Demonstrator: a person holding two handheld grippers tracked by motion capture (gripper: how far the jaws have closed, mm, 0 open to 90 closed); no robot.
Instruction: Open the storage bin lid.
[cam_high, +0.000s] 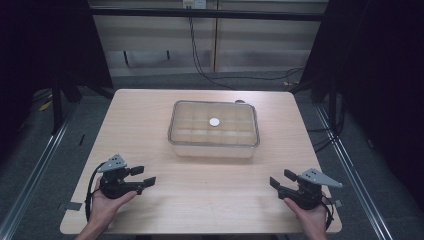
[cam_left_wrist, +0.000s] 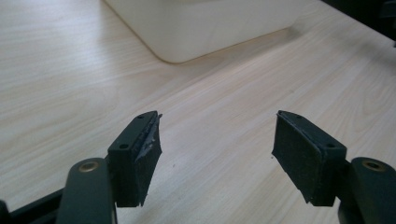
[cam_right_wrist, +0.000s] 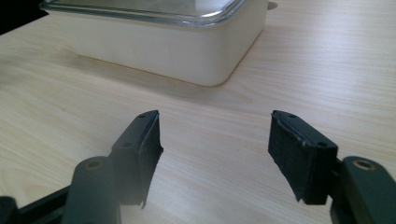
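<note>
A pale rectangular box with a clear lid sits at the middle of the wooden table; a small white round knob shows at the lid's centre. My left gripper rests near the front left of the table, held in a hand, jaws open and empty. My right gripper is at the front right, also open and empty. In the left gripper view the left gripper faces a corner of the box. In the right gripper view the right gripper faces the box and its lid.
The table has bare wood all around the box. Its front edge lies just behind both hands. Beyond the far edge are a grey floor, cables and metal frame posts.
</note>
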